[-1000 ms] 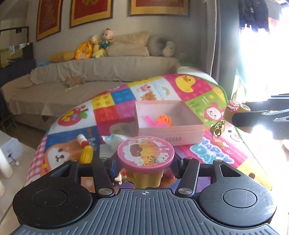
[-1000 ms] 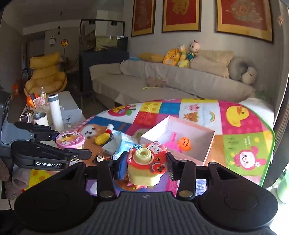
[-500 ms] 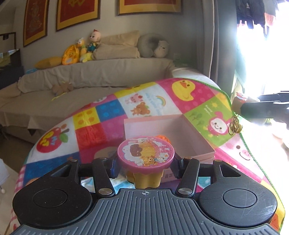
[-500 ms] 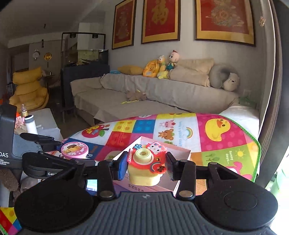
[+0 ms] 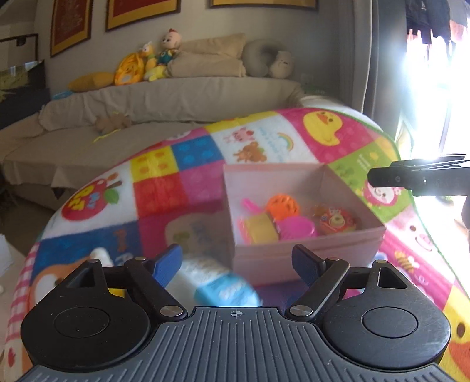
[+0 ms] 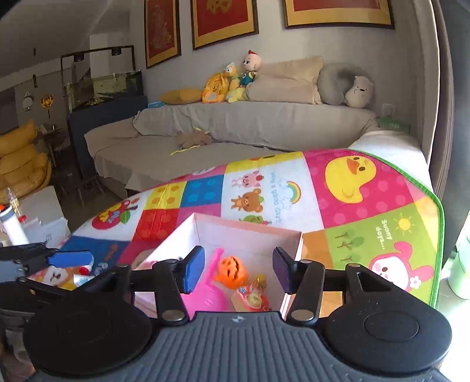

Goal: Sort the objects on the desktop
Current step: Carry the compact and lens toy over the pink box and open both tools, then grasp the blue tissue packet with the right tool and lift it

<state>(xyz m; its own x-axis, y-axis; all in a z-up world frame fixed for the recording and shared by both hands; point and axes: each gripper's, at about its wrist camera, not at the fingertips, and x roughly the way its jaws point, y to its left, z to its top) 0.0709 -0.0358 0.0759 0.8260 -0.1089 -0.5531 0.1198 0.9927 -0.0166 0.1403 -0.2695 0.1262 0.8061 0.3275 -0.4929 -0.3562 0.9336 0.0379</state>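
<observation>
The pink box (image 5: 308, 255) sits on the patchwork cartoon play mat (image 5: 264, 141) and holds an orange pumpkin toy (image 5: 282, 203), a pink scoop (image 6: 216, 258), a pink-lidded yellow cup (image 5: 261, 230) and a small toy camera (image 6: 249, 299). The left gripper (image 5: 238, 261) and right gripper (image 6: 238, 269) are both opening, with nothing between their jaws. A blue-and-white tissue pack (image 5: 217, 286) lies beside the box. Behind stands a grey sofa (image 6: 249, 126) with plush toys (image 6: 232, 79).

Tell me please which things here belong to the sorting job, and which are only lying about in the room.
Belong to the job:
- pink box
- toys in it: orange ball, yellow-and-pink cup, small toy camera
- blue-and-white packet, not yet sorted
- left tongs and right tongs, both opening, nothing between them

Only lying about:
- sofa
- plush toys
- framed pictures
- yellow chair
</observation>
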